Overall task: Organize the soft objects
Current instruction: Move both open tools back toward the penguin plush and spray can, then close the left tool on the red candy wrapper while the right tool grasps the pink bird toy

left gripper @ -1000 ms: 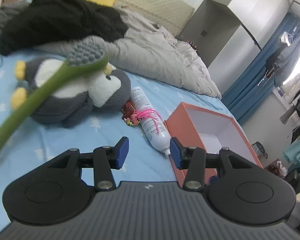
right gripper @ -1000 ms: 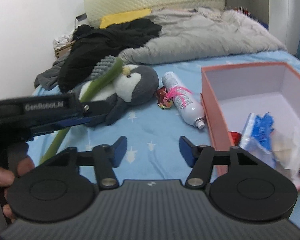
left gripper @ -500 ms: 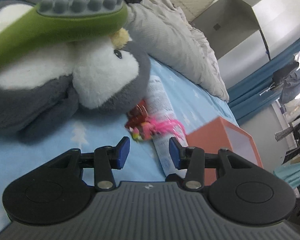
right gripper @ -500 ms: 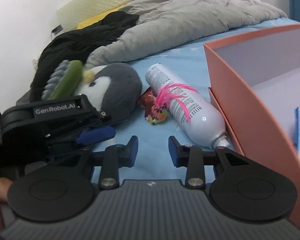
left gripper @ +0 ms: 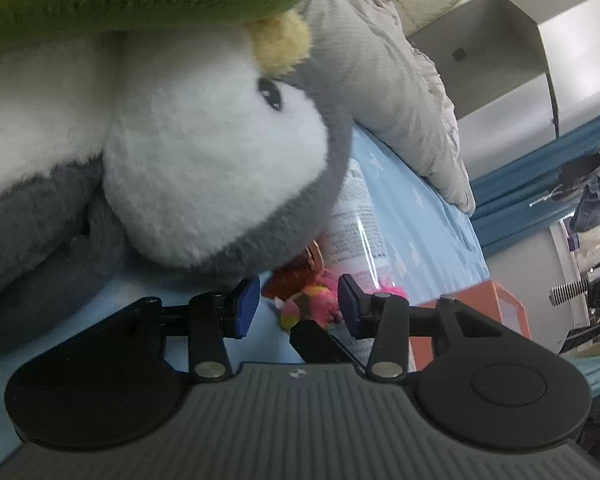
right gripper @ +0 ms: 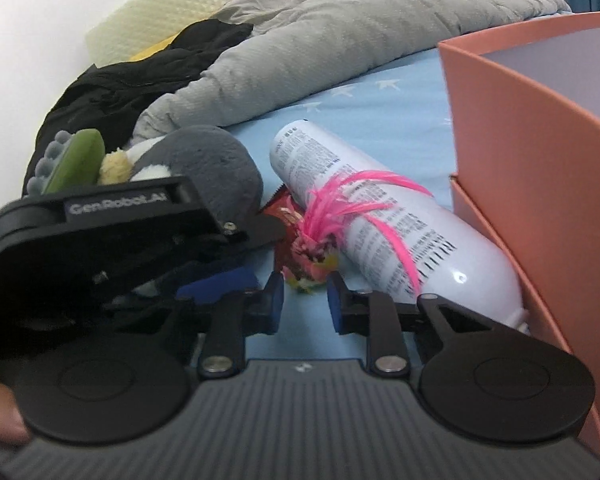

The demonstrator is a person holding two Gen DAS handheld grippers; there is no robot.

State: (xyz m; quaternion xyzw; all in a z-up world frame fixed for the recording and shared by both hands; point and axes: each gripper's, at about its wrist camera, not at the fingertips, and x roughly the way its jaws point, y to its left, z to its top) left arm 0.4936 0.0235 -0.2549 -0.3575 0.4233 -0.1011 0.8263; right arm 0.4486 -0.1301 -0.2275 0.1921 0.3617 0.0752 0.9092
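The plush penguin (left gripper: 204, 168) lies on the blue star-print sheet (right gripper: 380, 104), head toward the white spray can (right gripper: 384, 220). A green massage brush (right gripper: 76, 162) rests across its upper body, grey nubs facing away from the plush. A small pink feathered toy (right gripper: 320, 240) sits touching the can, just beside the penguin's head; its pink feathers spread over the can's side.

Your left gripper (left gripper: 298, 306) is low on the sheet, directly under the penguin's chin. Its jaws stand apart at a moderate gap and grip nothing; the feathered toy shows just beyond that gap. The blue left pad (left gripper: 246, 308) is very near the grey plush; contact cannot be confirmed.

Your right gripper (right gripper: 303, 304) points at the feathered toy from the near side. Its jaws are set narrow, with nothing between them. The toy lies just ahead of the tips, apart from them.

The orange box (right gripper: 540, 184) stands to the right, close to the can's nozzle end. A grey duvet (right gripper: 340, 44) and black clothing (right gripper: 140, 84) are heaped behind the penguin.
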